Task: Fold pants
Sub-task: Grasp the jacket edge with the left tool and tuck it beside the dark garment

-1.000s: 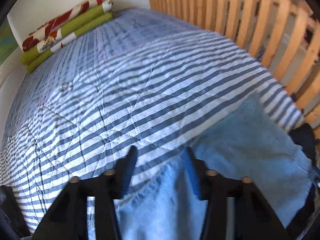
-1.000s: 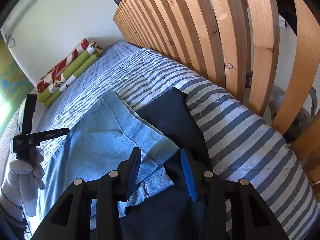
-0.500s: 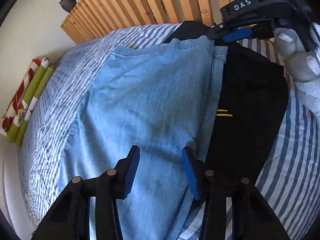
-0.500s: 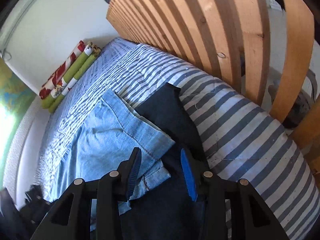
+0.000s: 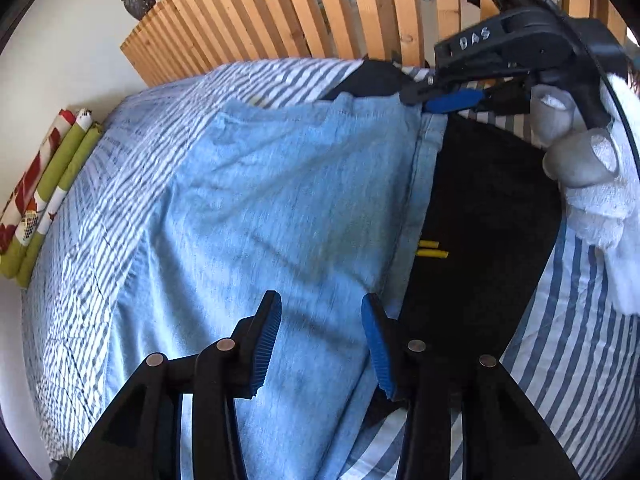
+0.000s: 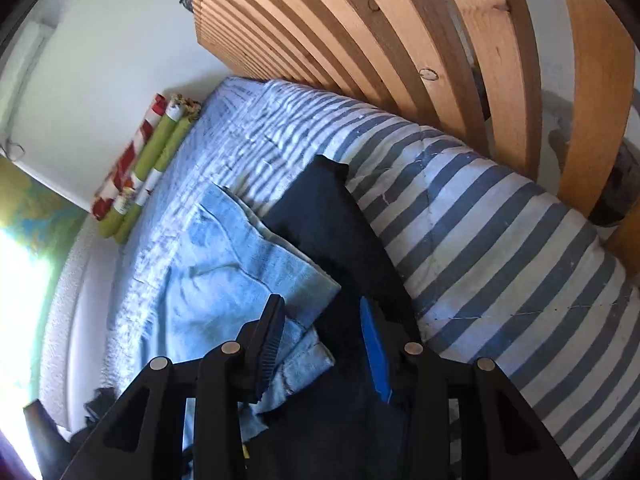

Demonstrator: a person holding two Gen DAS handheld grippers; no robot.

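Light blue jeans [image 5: 280, 200] lie spread on the striped bed cover [image 5: 580, 340], partly over a black garment [image 5: 488, 220]. My left gripper [image 5: 320, 312] hovers open over the near part of the jeans, close to their right edge, and its pads grip nothing. Held by a gloved hand [image 5: 592, 184], my right gripper [image 5: 420, 102] sits at the far corner of the jeans. In the right wrist view the right gripper [image 6: 320, 320] has its jaws closing around the corner of the jeans [image 6: 224, 264] and the black garment [image 6: 332, 224]. Its pads do not press on the cloth.
A wooden slatted frame [image 6: 400, 40] runs along the far side of the bed, close behind the right gripper. Rolled green and red cushions [image 5: 44, 192] lie against the wall at the far left. A dark vase [image 5: 138, 0] stands atop the frame.
The left gripper swung from over bare bed cover to over the jeans, then held still, with its jaws narrowed. The right gripper sank a little toward the jeans' corner, its jaws narrowing.
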